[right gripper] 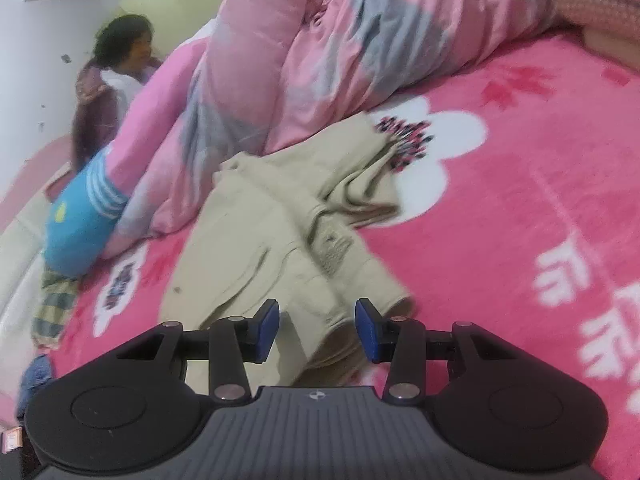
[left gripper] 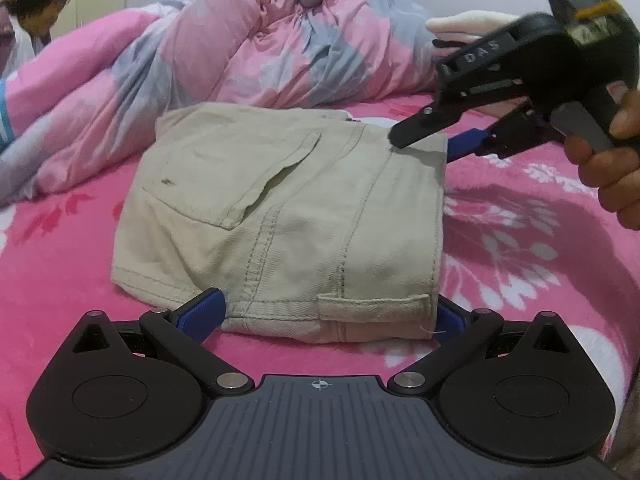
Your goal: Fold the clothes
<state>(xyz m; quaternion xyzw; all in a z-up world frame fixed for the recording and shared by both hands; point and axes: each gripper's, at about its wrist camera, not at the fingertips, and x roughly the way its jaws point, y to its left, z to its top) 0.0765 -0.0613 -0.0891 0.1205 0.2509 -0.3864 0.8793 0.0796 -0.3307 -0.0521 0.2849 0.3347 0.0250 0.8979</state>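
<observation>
The left gripper (left gripper: 326,316) sits nearest, its jaws spread wide around the near waistband edge of the folded beige trousers (left gripper: 280,216), blue pads (left gripper: 202,314) at either side of the cloth. The trousers lie on the pink flowered bed (left gripper: 520,260), in front of a bunched pink and grey quilt (left gripper: 248,48). Far left beyond the quilt, a person (left gripper: 36,4) sits by the bed's edge. At the trousers' far right corner the right gripper (left gripper: 430,140) comes in from a hand (left gripper: 612,168), jaws partly open astride that corner, one finger (left gripper: 416,128) above the cloth.
</observation>
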